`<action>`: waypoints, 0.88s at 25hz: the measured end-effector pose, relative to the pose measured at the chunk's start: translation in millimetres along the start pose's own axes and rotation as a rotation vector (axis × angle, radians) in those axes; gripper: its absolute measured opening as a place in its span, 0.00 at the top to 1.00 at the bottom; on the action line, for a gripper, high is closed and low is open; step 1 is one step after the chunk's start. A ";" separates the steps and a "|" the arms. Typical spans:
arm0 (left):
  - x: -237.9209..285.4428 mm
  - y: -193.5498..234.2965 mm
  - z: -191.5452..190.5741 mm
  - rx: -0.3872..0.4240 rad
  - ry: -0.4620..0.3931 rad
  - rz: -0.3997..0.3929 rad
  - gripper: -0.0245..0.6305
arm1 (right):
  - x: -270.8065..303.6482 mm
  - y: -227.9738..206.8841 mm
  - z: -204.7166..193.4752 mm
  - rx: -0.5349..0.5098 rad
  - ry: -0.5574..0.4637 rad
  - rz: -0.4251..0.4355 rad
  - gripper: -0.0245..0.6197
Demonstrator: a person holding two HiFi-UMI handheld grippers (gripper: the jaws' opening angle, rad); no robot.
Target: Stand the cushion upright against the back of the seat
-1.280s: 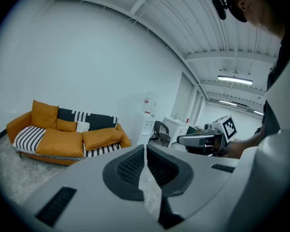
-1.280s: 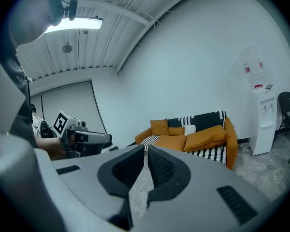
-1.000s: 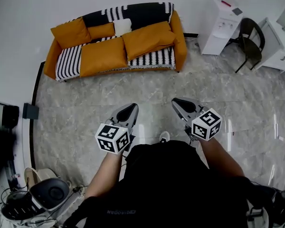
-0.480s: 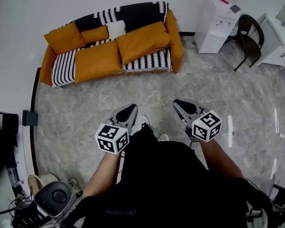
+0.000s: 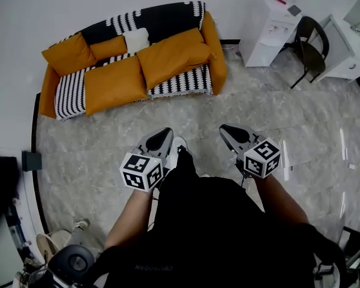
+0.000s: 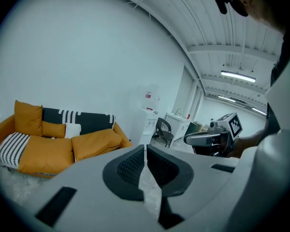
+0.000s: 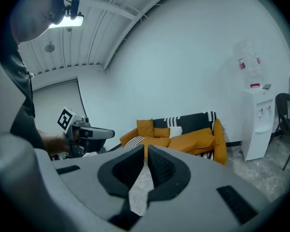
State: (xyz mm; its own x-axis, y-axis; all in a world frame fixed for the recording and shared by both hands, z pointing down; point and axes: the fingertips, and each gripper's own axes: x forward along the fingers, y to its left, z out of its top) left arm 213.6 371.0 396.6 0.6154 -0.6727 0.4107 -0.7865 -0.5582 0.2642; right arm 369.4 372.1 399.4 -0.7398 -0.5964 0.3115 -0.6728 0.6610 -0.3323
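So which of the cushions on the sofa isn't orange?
The small white cushion, leaning against the black backrest near the middle of the sofa. The other four cushions are all orange.

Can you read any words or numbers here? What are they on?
Pale print on the person's black shirt: upside down, too blurred to read.
Red label on the water dispenser: too small to read.
The marker cubes: square patterns, no letters.
Nothing else is readable.
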 end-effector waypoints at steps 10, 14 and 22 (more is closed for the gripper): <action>40.1 101.0 47.1 -0.047 -0.013 0.027 0.92 | 90.1 -43.6 53.1 -0.016 0.041 -0.020 0.90; 51.7 136.9 80.6 -0.025 -0.039 0.018 0.92 | 122.7 -54.6 82.3 -0.025 0.042 -0.038 0.90; 77.1 209.9 99.2 -0.039 -0.040 0.005 0.92 | 185.5 -76.1 113.6 -0.033 0.042 -0.083 0.90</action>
State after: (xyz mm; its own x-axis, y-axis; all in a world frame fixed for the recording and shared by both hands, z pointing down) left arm 101.0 153.8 397.1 0.6123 -0.6951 0.3768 -0.7906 -0.5356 0.2966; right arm 282.5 159.4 381.4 -0.6802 -0.6303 0.3743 -0.7305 0.6253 -0.2745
